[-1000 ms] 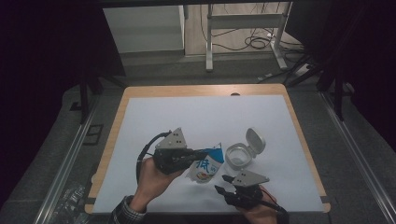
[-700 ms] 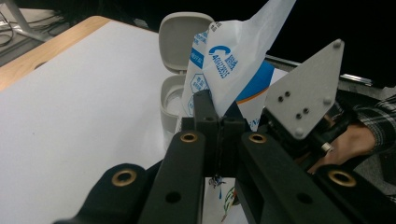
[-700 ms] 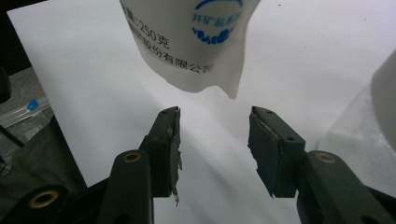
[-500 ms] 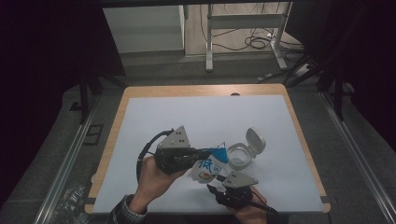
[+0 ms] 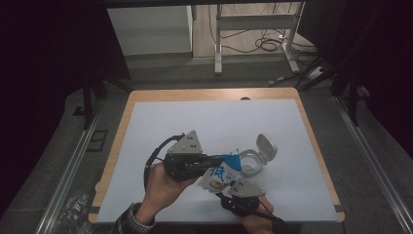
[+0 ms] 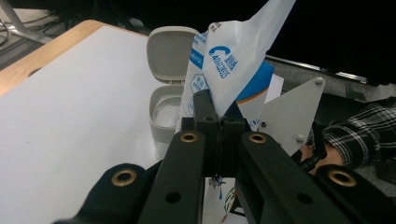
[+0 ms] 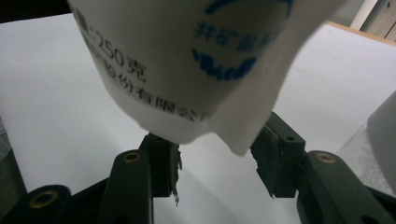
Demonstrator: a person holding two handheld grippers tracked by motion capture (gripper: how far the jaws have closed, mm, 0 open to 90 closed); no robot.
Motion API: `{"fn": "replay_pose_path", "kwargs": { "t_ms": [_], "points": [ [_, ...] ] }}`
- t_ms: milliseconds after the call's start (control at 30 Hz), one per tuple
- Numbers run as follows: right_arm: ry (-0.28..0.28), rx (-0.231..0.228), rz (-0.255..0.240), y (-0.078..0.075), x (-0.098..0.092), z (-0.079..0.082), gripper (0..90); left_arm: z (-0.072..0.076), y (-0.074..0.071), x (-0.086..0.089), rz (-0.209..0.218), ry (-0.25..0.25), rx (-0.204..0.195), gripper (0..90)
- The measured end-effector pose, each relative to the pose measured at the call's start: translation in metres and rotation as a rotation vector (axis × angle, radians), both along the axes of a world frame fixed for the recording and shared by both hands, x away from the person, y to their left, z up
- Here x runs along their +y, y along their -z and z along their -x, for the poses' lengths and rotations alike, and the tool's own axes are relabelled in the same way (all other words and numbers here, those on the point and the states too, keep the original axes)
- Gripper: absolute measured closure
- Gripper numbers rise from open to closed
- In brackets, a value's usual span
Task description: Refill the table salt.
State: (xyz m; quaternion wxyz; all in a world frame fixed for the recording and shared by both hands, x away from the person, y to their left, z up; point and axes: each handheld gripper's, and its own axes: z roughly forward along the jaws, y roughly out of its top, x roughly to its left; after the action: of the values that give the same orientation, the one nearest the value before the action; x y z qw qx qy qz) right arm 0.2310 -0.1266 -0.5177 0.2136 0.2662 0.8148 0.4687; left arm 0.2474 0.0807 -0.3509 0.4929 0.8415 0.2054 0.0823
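A white pouch with blue print [image 5: 221,174] hangs above the white table top [image 5: 195,122]. My left gripper [image 5: 218,160] is shut on its upper edge; in the left gripper view the jaws [image 6: 217,123] pinch the pouch [image 6: 233,56] flat. My right gripper [image 5: 223,194] sits just below the pouch near the front edge. In the right gripper view it [image 7: 217,161] stands open, and the pouch's lower end [image 7: 187,70] hangs just above the gap with neither pad pressing on it. A small white tub [image 5: 249,163] with its flip lid [image 5: 267,146] open stands right behind the pouch.
The tub [image 6: 164,114] and its raised lid [image 6: 170,46] stand close beyond my left jaws. The right gripper's grey plate [image 6: 289,116] and a plaid sleeve [image 6: 359,140] are to their right. The table's wooden rim [image 5: 214,94] borders the white sheet.
My right gripper has moved left, in under the pouch's lower end. My left gripper has kept its hold, and the pouch has shifted only slightly.
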Motion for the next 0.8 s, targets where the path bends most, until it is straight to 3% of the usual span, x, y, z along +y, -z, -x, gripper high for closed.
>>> {"fn": "replay_pose_path", "kwargs": {
  "t_ms": [233,300,333,533,800],
  "points": [
    [0.008,-0.053,-0.021,-0.001,0.002,0.000,52.9,-0.002,0.001,-0.004,-0.002,-0.002,0.023,90.0],
    [-0.022,-0.053,-0.008,-0.002,0.002,0.000,53.4,-0.003,0.001,-0.005,-0.004,-0.011,0.029,90.0],
    [0.004,-0.070,-0.008,-0.001,0.002,0.001,53.4,-0.004,0.002,-0.005,-0.004,-0.016,0.032,90.0],
    [-0.011,-0.027,-0.009,0.000,0.002,0.001,55.0,-0.015,0.006,-0.008,-0.020,-0.023,0.044,90.0],
    [-0.033,-0.033,0.002,0.000,0.003,0.006,55.0,-0.028,0.010,-0.013,-0.032,-0.036,0.076,90.0]
  ]
}}
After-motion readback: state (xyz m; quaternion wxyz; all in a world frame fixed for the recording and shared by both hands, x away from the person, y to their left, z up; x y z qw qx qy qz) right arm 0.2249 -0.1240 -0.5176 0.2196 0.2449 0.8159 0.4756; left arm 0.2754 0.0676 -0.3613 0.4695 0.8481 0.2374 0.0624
